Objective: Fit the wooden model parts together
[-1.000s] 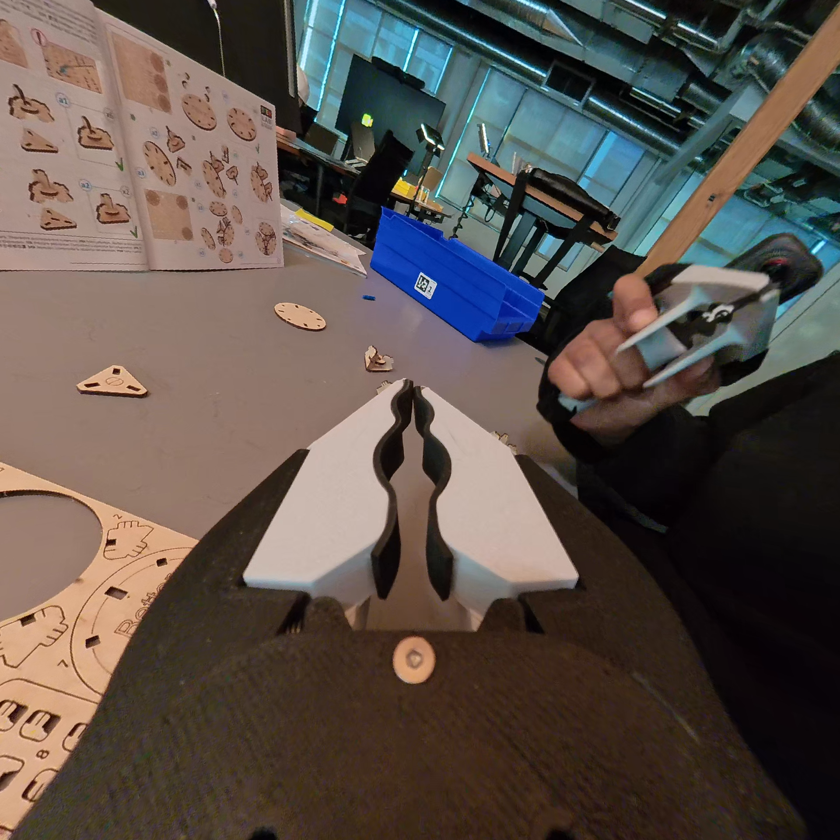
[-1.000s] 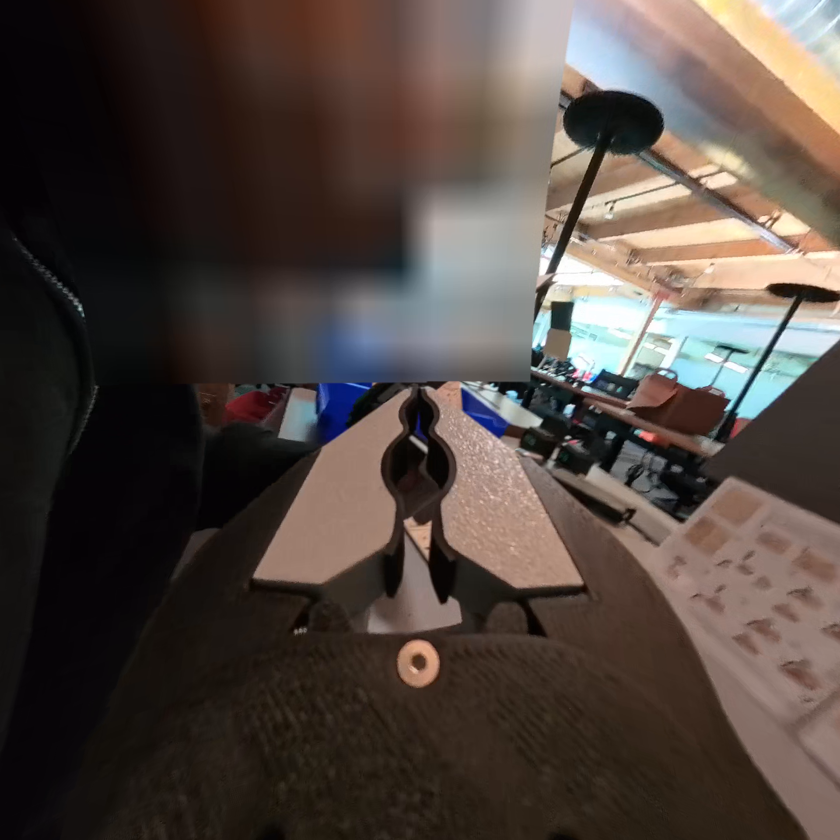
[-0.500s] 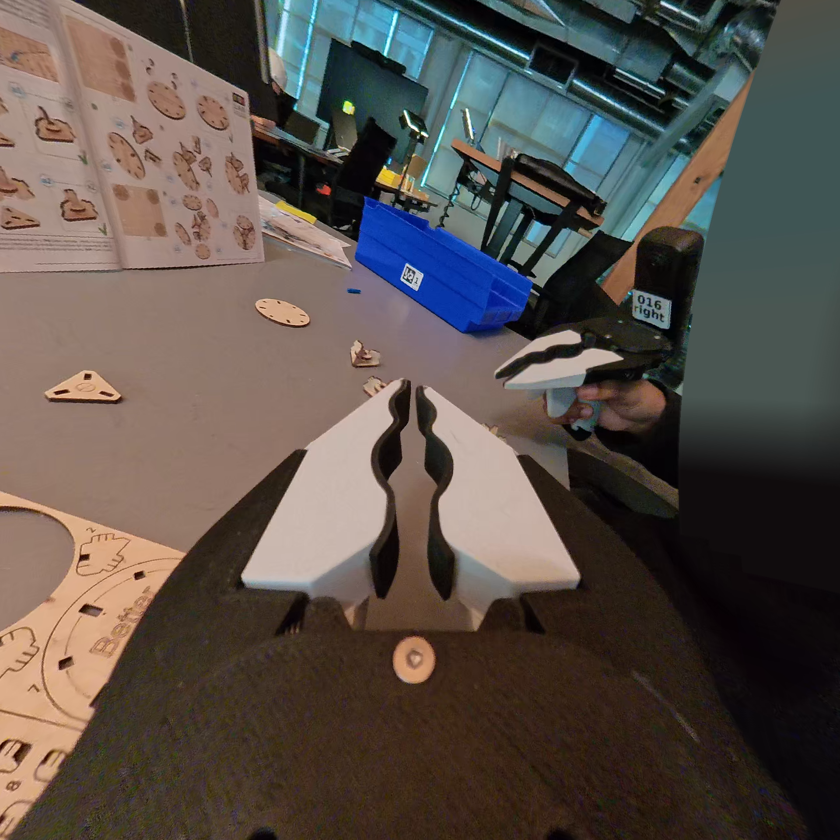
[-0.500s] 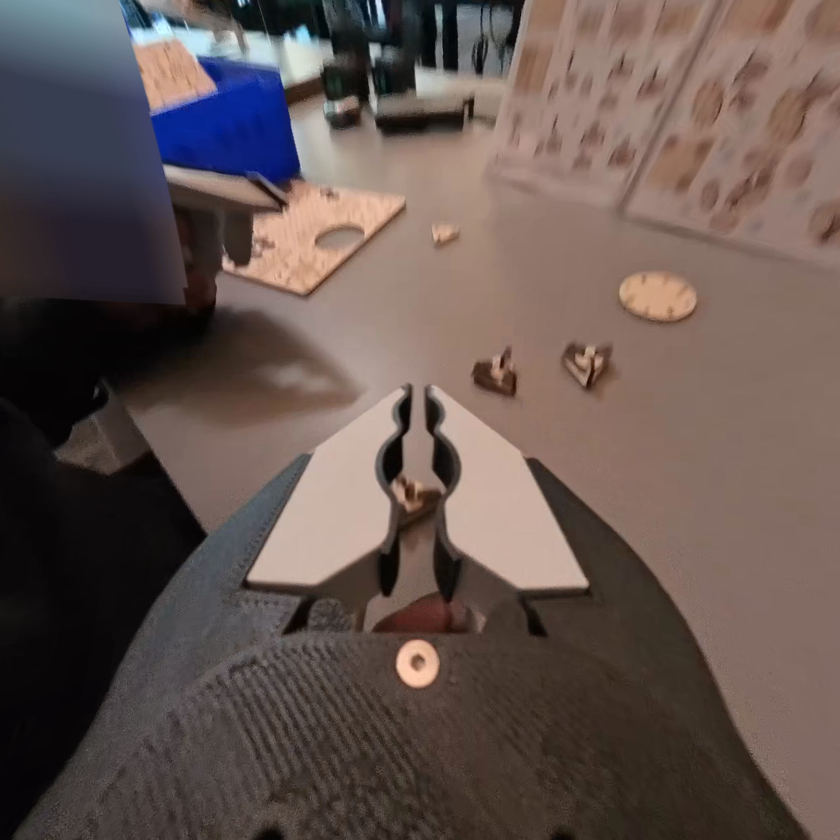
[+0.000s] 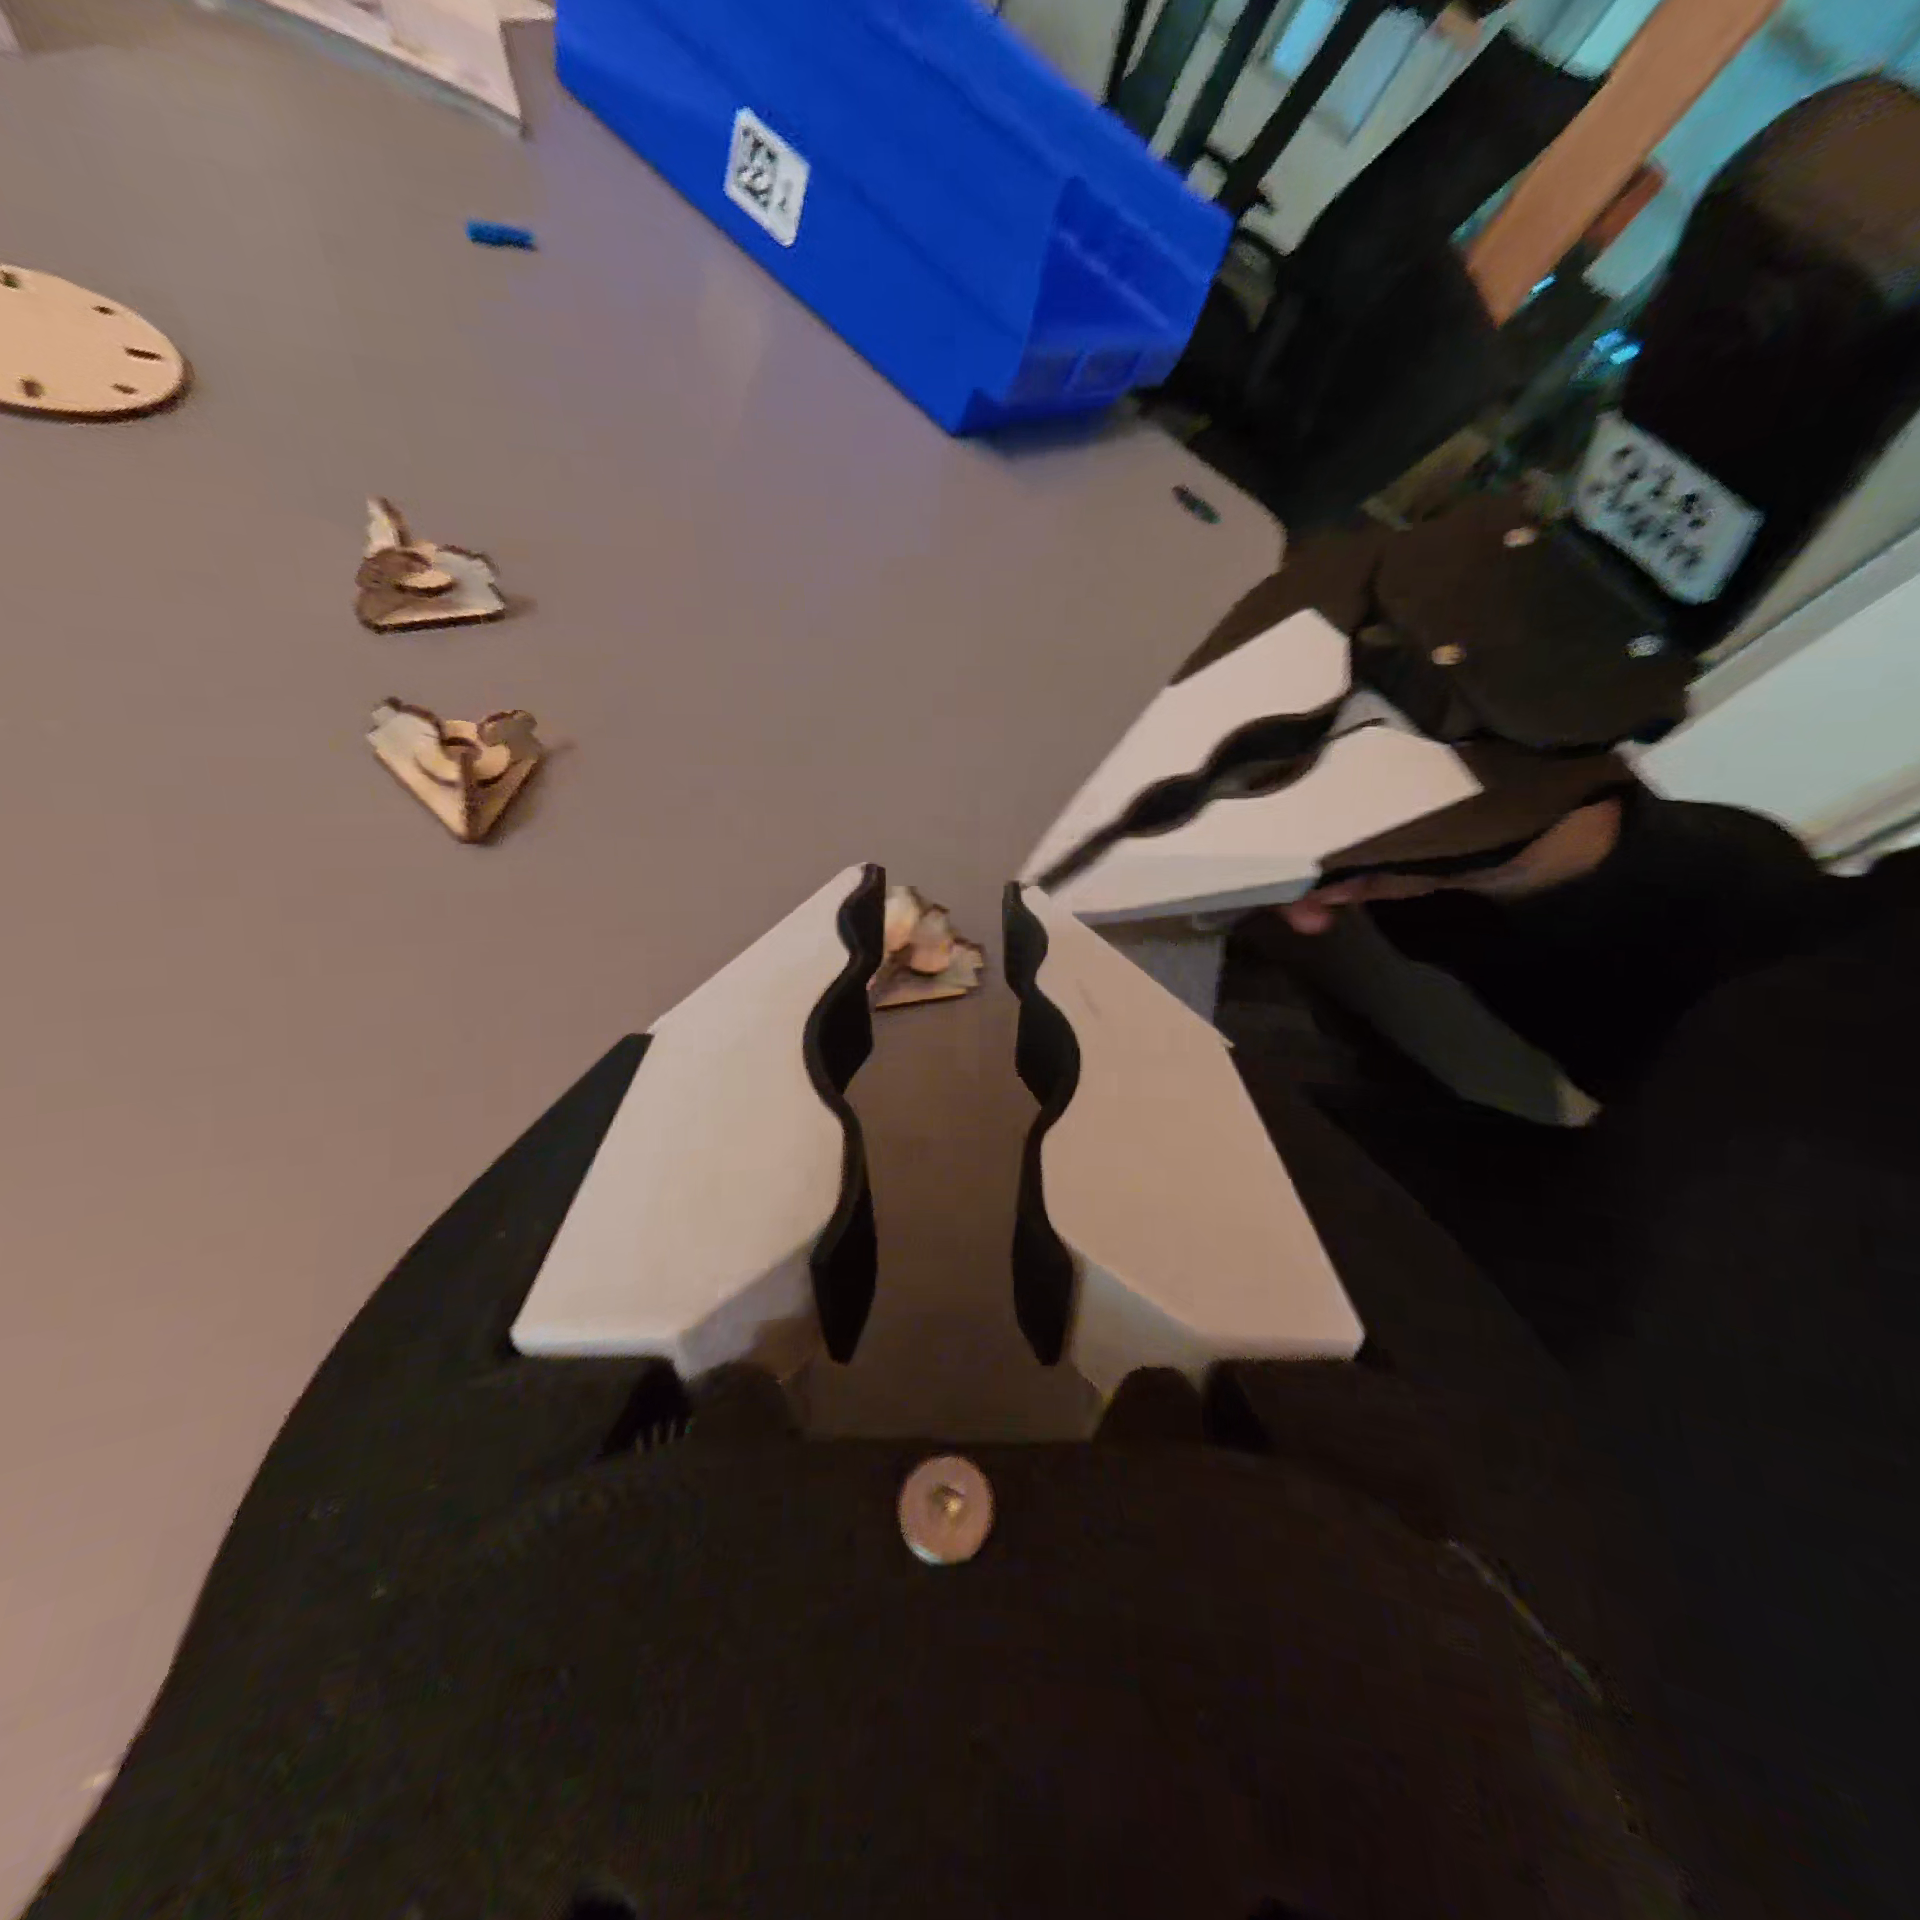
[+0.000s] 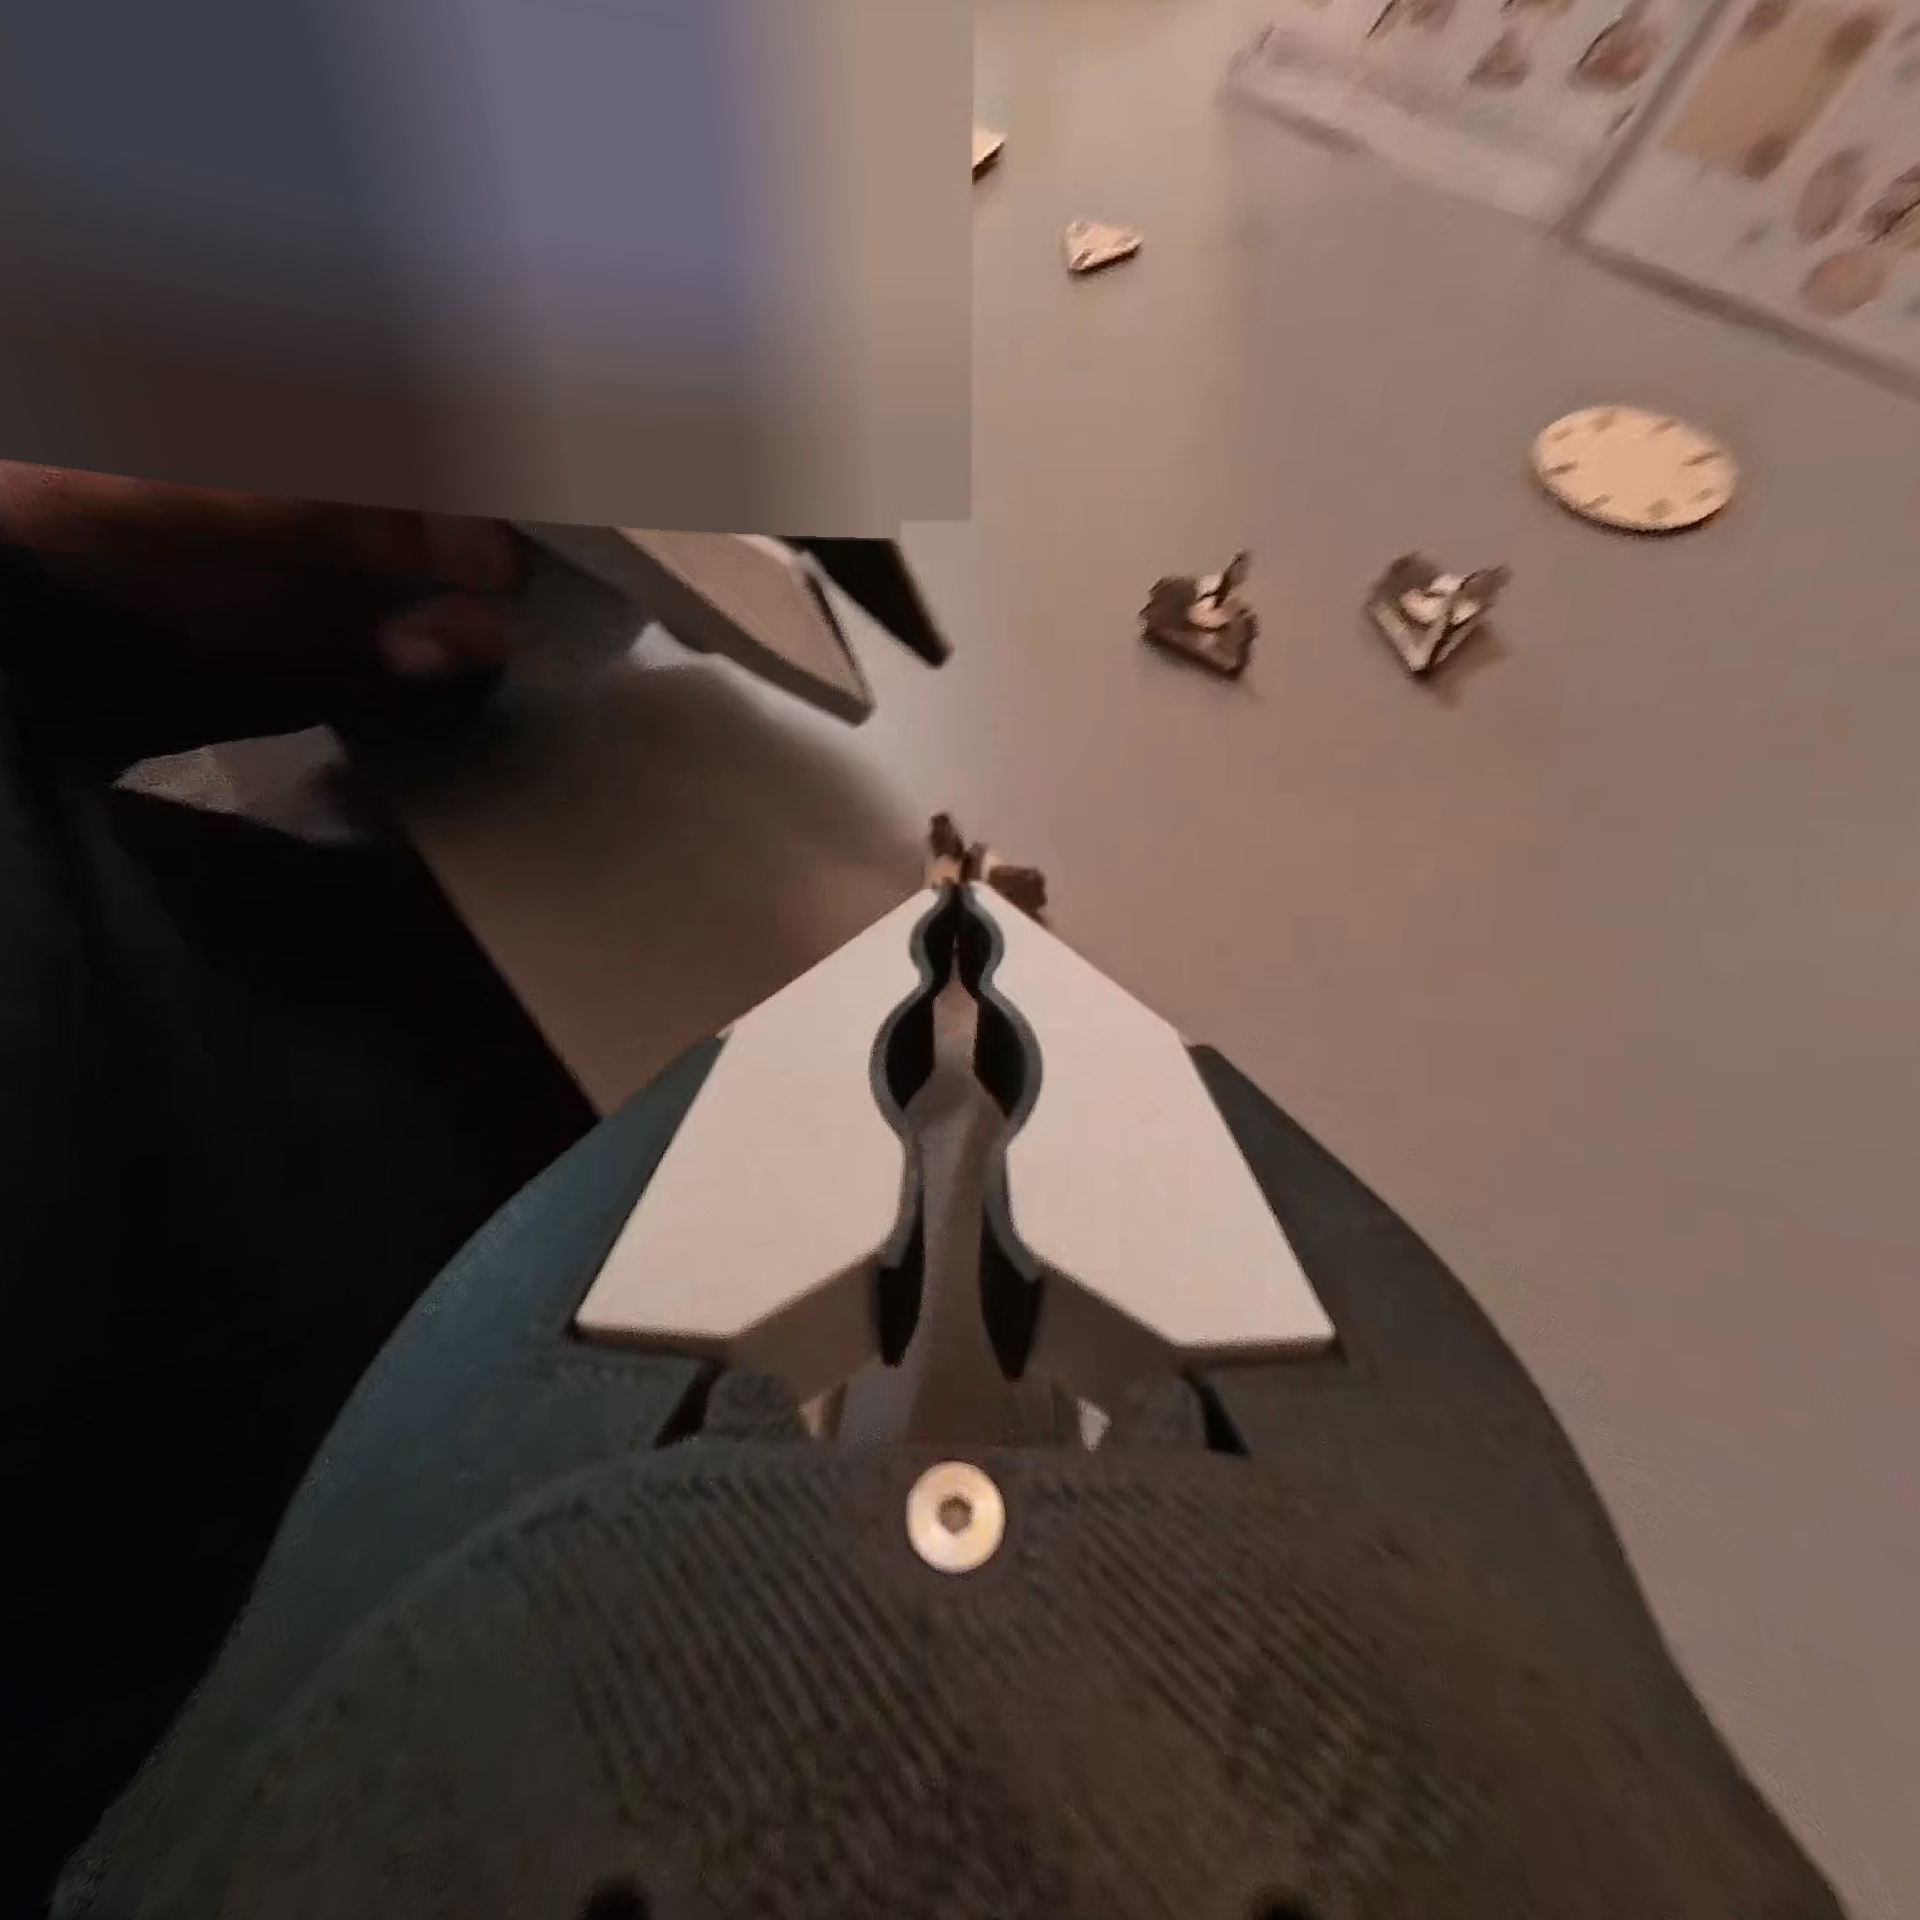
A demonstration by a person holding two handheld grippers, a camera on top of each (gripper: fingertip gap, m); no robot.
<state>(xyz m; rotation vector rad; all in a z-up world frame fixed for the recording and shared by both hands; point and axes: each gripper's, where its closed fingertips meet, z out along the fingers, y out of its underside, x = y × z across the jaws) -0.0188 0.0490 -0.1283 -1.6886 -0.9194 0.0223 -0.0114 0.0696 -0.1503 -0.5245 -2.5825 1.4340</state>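
i see a grey table [image 5: 727, 520] with pale tan wooden pieces [image 5: 457, 764], their cut edges burnt dark brown. a round tan disc [image 5: 73, 353] has small dark slots. the bin [image 5: 935, 208] is bright blue. both grippers [image 5: 940, 914] have white fingers [image 5: 727, 1143], wavy black pads and black bodies.

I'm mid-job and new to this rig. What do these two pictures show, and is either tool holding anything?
There is no robot arm. A person holds a two-finger gripper in each hand, each with a camera looking along its fingers. One picture comes from the left gripper, the other from the right gripper.

On the grey table lie two small wooden assemblies, a wooden disc and a blue bin.

The left jaws are open, with a small wooden piece lying ungripped between the tips. The right jaws are closed, with their tips beside that piece. Whether they touch it is unclear.
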